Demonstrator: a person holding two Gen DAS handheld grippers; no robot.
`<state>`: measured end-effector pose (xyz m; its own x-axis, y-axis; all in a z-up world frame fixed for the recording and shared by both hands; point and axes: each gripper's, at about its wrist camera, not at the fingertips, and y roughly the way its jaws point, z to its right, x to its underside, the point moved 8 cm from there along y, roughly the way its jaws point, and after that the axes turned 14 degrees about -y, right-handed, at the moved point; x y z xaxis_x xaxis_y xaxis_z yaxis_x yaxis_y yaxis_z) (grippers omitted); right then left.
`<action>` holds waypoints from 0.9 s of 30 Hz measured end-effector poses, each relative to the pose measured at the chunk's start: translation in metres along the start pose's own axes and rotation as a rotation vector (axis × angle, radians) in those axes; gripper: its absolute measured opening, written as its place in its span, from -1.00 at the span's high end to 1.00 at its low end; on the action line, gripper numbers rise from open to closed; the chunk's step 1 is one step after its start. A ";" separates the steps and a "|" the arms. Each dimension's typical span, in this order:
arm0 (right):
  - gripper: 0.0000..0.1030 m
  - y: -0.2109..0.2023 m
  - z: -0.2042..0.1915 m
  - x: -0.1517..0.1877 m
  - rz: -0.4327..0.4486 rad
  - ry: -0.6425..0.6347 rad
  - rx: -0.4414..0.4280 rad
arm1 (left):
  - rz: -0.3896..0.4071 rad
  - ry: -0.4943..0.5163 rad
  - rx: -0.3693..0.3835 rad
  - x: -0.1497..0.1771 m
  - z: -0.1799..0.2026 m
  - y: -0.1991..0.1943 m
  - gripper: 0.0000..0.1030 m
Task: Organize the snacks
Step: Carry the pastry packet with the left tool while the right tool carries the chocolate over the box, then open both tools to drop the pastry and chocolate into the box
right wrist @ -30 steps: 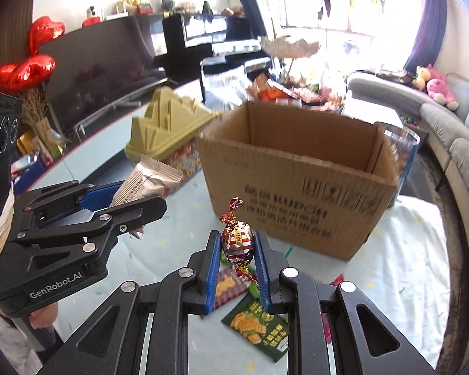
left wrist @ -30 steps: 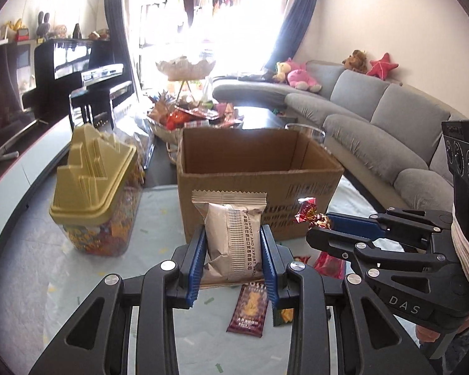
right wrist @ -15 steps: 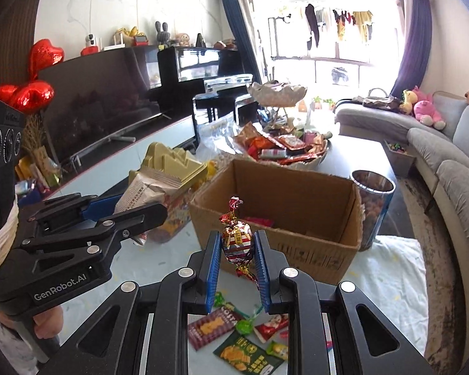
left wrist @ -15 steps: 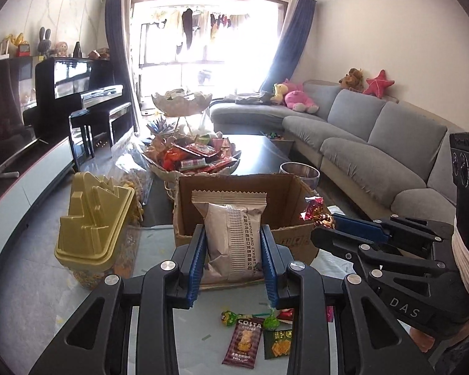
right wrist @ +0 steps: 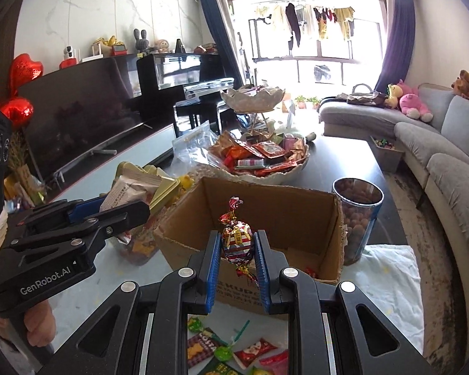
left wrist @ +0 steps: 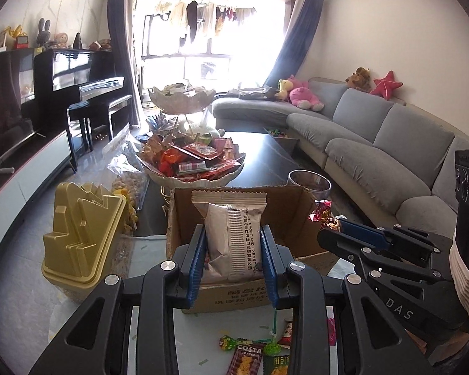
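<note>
My left gripper (left wrist: 233,243) is shut on a silver snack packet (left wrist: 231,234), held upright above the near side of the open cardboard box (left wrist: 287,212). To its right, the right gripper (left wrist: 331,232) carries a red foil candy (left wrist: 323,215). In the right wrist view my right gripper (right wrist: 236,247) is shut on that red foil-wrapped candy (right wrist: 237,239), just over the near wall of the cardboard box (right wrist: 297,200). The left gripper (right wrist: 122,207) with its silver packet (right wrist: 126,187) shows at the left, a hand below it.
Loose snack packets (right wrist: 231,350) lie on the table under both grippers. A gold-lidded container (left wrist: 78,237) stands left of the box, a glass jar (right wrist: 356,218) to its right. Behind stands a white bowl of snacks (left wrist: 192,162). A grey sofa (left wrist: 390,143) runs along the right.
Both grippers have risen with their snacks still gripped. The box now appears lower and smaller, with its inside showing, and more loose packets show on the table below.
</note>
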<state>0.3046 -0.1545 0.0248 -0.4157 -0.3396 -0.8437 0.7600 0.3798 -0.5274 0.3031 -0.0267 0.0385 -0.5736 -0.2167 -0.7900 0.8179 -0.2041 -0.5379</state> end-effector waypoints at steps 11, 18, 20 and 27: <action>0.56 0.031 0.019 0.001 -0.031 0.020 0.011 | -0.072 -0.028 -0.007 -0.004 0.003 0.046 0.36; 0.56 0.049 0.026 0.004 -0.062 0.013 0.020 | -0.099 -0.032 -0.025 -0.006 0.001 0.068 0.34; 0.56 0.054 0.027 0.004 -0.070 0.009 0.027 | -0.092 -0.026 -0.043 -0.006 0.000 0.071 0.26; 0.09 0.052 0.040 0.011 -0.079 0.040 0.087 | -0.048 -0.014 -0.090 -0.001 -0.008 0.050 -0.37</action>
<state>0.3595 -0.1730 -0.0077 -0.4947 -0.3302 -0.8039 0.7636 0.2765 -0.5835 0.3451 -0.0289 0.0100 -0.6123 -0.2219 -0.7588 0.7898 -0.1282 -0.5998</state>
